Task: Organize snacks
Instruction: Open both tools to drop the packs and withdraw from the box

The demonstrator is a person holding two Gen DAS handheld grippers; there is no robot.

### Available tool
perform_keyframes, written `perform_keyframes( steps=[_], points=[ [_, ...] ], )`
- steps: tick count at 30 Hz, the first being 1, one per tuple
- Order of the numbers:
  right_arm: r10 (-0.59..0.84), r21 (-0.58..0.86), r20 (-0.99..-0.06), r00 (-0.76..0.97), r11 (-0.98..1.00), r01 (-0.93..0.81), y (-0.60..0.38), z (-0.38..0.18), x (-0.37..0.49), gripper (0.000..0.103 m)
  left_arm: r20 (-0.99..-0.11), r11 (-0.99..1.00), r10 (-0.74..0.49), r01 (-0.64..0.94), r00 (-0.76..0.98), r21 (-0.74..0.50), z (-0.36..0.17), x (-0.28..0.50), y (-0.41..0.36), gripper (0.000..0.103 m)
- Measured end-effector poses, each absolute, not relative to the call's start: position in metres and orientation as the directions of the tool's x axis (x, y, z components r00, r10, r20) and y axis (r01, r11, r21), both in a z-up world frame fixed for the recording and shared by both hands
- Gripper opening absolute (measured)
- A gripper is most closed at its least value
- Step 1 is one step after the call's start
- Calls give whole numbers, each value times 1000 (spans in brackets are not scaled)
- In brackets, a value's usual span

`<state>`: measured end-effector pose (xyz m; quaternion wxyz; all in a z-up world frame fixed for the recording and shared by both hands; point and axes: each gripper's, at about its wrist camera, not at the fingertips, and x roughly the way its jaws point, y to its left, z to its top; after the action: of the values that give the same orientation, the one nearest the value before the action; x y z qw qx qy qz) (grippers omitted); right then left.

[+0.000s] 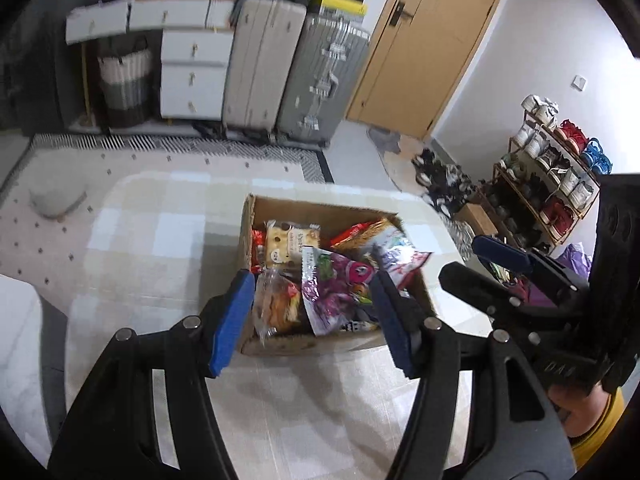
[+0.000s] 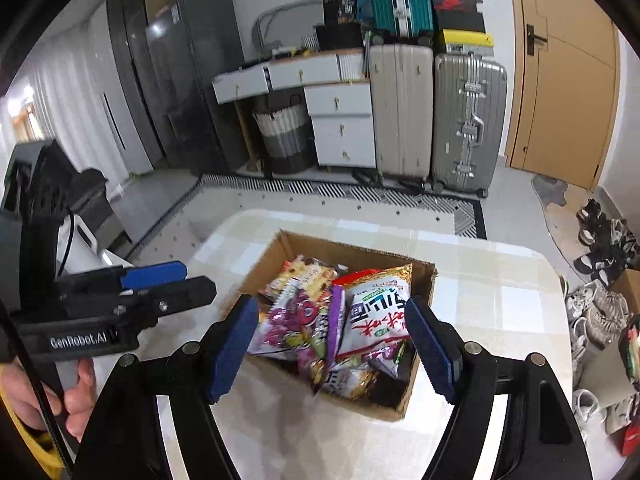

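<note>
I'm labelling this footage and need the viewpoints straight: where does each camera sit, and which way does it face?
Left wrist: on the left hand-held gripper, angled down at the cardboard box of snacks; the right hand-held gripper and a hand show at right.
Right wrist: on the right hand-held gripper, angled down at the same box; the left hand-held gripper and a hand show at left.
Shared: box, table, suitcases, door.
</note>
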<state>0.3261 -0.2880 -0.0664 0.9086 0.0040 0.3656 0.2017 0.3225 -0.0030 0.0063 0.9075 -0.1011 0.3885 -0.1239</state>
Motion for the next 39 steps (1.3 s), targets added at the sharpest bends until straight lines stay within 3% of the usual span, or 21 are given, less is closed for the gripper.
perform_keyframes(
  steps=[8, 11, 20, 24, 32, 39],
  points=[
    [431, 162, -532, 729, 897, -412, -306, -20, 249, 79, -555, 967, -252, 178, 793, -184, 71, 231, -19, 81],
    [455, 176, -480, 750, 887, -426, -313, -7, 218, 84, -525, 970, -239, 175, 817, -169, 89, 199, -23, 81],
    [493, 180, -378, 784, 870, -460, -329, 15, 138, 84, -451, 971, -226, 164, 864, -171, 121, 113, -27, 88],
    [495, 173, -342, 799, 869, -464, -340, 18, 110, 87, -410, 980, -187, 138, 893, -146, 127, 78, -26, 103],
    [478, 181, -279, 833, 878, -444, -360, 9, 76, 93, -366, 991, -113, 79, 924, -106, 123, 32, -18, 103],
    [422, 75, -175, 890, 907, -415, -370, -14, 45, 100, -355, 1000, 3, -10, 935, -19, 97, 22, -8, 103]
  ],
)
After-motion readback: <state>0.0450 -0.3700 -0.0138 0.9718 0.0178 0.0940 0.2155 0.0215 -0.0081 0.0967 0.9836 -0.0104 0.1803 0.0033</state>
